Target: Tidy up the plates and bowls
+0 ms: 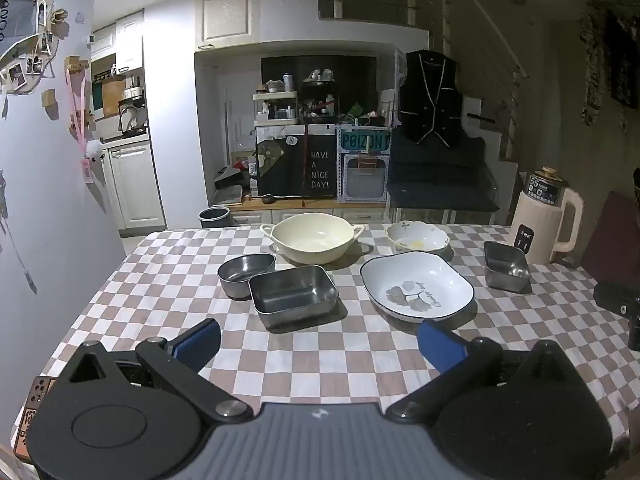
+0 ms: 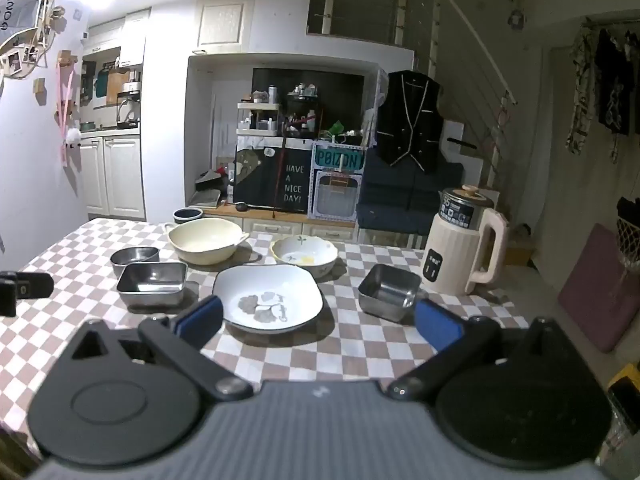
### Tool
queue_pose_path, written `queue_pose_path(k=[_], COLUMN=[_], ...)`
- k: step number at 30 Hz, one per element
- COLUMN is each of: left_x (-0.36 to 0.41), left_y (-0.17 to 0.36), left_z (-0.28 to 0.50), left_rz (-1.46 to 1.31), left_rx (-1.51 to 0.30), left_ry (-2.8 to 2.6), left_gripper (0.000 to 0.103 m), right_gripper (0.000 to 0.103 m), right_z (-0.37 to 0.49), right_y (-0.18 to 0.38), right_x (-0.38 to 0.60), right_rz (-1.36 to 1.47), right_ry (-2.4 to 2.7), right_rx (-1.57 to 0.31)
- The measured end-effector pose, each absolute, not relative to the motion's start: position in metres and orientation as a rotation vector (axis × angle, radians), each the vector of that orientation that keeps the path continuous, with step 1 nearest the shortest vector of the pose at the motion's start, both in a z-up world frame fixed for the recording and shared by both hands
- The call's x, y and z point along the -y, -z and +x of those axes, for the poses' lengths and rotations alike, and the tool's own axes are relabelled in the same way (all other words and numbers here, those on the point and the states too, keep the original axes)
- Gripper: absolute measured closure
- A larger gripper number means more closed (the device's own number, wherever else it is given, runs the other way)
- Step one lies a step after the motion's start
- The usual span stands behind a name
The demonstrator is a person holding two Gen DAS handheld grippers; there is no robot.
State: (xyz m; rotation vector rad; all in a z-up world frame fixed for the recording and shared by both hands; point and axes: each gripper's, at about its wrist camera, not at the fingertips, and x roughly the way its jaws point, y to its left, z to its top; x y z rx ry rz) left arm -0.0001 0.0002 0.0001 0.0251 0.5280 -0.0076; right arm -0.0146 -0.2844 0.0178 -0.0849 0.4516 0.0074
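My left gripper hovers over the checked worktop, jaws spread wide, gripping nothing. Ahead, left to right — a round steel bowl touching a rectangular steel tray, the cream two-handled bowl behind, the white leaf-print plate, a floral bowl, a small steel tin, the kettle. My right gripper hangs likewise — jaws released.
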Motion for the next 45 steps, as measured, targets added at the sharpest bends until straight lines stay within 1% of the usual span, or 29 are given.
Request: queue_pose_path(k=[45], left_x=[-0.0007], left_y=[-0.0003], left_z=[-0.0004], left_rz=[0.021], left_rx=[-0.529], left_ry=[0.001], left_gripper=[0.0], right_gripper=[0.0], right_z=[-0.0149], right_y=[-0.0178], right_x=[0.2836], right_rz=[-0.09], right_ry=[-0.006], right_rx=[-0.449])
